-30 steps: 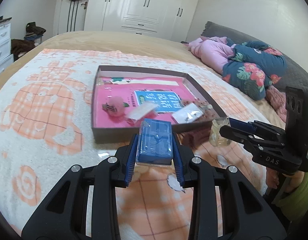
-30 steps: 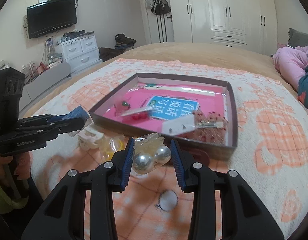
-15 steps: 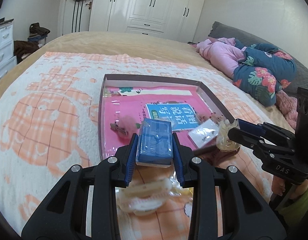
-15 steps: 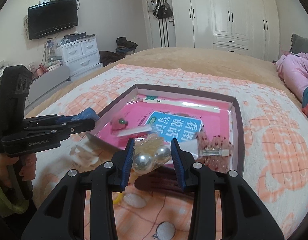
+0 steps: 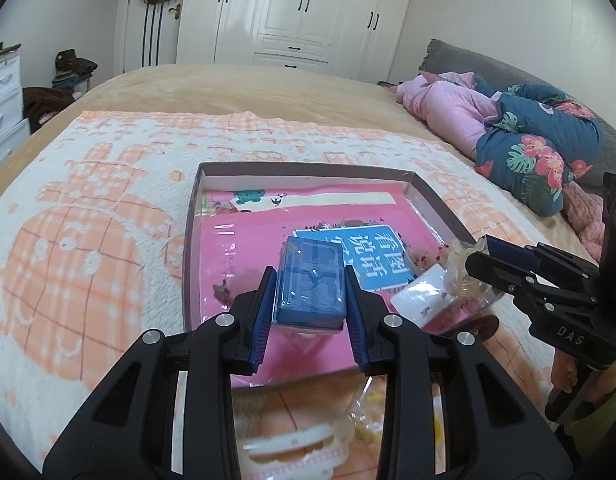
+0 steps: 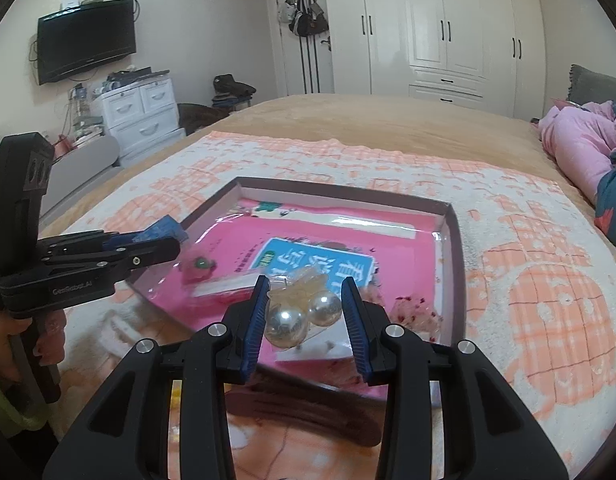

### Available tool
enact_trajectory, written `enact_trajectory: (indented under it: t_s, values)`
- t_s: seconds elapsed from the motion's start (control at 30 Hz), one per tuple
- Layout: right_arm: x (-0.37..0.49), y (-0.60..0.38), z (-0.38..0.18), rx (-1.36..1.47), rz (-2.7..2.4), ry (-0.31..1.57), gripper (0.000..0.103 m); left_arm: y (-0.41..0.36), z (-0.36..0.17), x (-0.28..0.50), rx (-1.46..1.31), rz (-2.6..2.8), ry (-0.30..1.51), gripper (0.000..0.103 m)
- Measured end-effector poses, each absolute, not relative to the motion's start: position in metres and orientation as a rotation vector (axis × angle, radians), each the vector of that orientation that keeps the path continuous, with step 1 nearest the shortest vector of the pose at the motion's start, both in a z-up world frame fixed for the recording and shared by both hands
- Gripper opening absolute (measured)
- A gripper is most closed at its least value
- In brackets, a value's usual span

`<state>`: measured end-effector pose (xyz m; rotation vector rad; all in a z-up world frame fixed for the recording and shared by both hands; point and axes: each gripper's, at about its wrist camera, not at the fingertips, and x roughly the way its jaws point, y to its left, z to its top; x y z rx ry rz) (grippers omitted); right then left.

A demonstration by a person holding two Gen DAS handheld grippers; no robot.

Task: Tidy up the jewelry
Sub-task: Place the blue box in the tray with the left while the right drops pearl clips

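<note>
My left gripper [image 5: 310,306] fingers clamp blue box [image 5: 311,286], hanging above near edge of tray [image 5: 432,204] on bed. My right gripper [image 6: 303,316] fingers pinch bagged pearl earrings [image 6: 303,314] over tray's near side. Dark hair clip [image 6: 303,416], white clip [image 5: 295,446] lie on blanket [image 5: 87,240] just before tray. Pink book [image 6: 308,240], small packets crowd tray floor.

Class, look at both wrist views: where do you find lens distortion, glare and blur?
Left wrist view: fisheye bends the wardrobe, dark corners; the white hair clip at the bottom edge is blurred. Right wrist view: glare on the pearl earrings and the tray's glossy lining.
</note>
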<state>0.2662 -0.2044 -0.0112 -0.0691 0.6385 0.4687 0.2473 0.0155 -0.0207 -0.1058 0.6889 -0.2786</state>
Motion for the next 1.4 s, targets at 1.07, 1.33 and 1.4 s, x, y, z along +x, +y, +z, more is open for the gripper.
enact_trajectory:
  t_s: [1.07, 1.33, 1.4]
  values:
    - [0.349, -0.192, -0.047, -0.105, 0.322, 0.773, 0.036, 0.019, -0.043, 0.290, -0.132, -0.286, 0.758, 0.025]
    - [0.338, -0.201, -0.045, -0.053, 0.332, 0.759, 0.050, 0.019, -0.043, 0.290, -0.132, -0.284, 0.758, 0.025]
    - [0.333, -0.204, -0.042, -0.045, 0.331, 0.744, 0.051, 0.019, -0.043, 0.290, -0.132, -0.284, 0.757, 0.025]
